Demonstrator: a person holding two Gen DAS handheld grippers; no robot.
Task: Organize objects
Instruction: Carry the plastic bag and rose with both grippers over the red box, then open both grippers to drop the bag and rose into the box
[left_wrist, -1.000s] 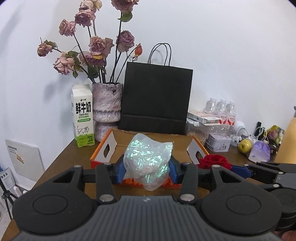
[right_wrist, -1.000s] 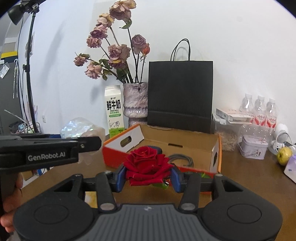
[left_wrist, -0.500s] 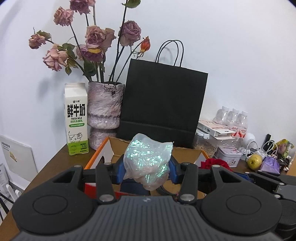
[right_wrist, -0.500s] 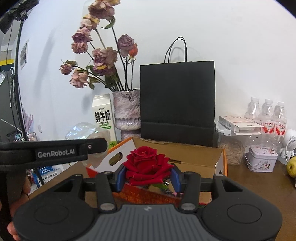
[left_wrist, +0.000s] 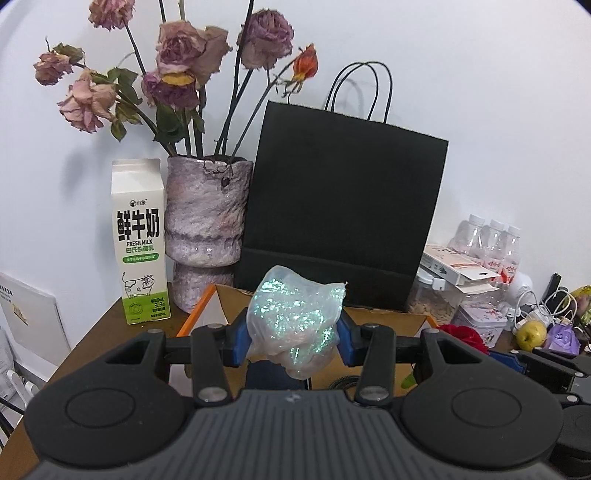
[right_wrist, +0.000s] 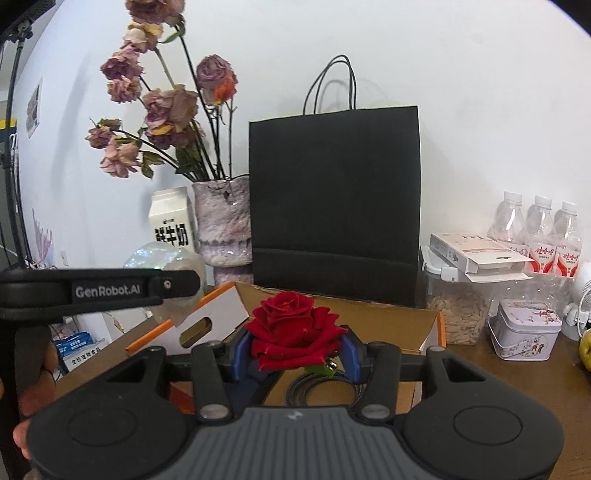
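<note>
left gripper (left_wrist: 293, 338): jaws pinching iridescent crinkled film bundle (left_wrist: 295, 325), lower centre, above open cardboard box (left_wrist: 376, 325) | right gripper (right_wrist: 293, 350): jaws pinching red rose (right_wrist: 291, 328), lower centre, over the box | handling: both likely light, soft, crushable; film slippery; hold at mid-body, gently | bench (right_wrist: 517, 384): brown wood

Left gripper (left_wrist: 293, 341) pointing slightly downward, blue pads (left_wrist: 239, 341) pressing on a crumpled iridescent bag (left_wrist: 293, 325), right gripper (right_wrist: 293, 352) pointing likewise, pads clamping a red rose (right_wrist: 291, 328), a person's hand (right_wrist: 26, 398) gripping the left handle.
</note>
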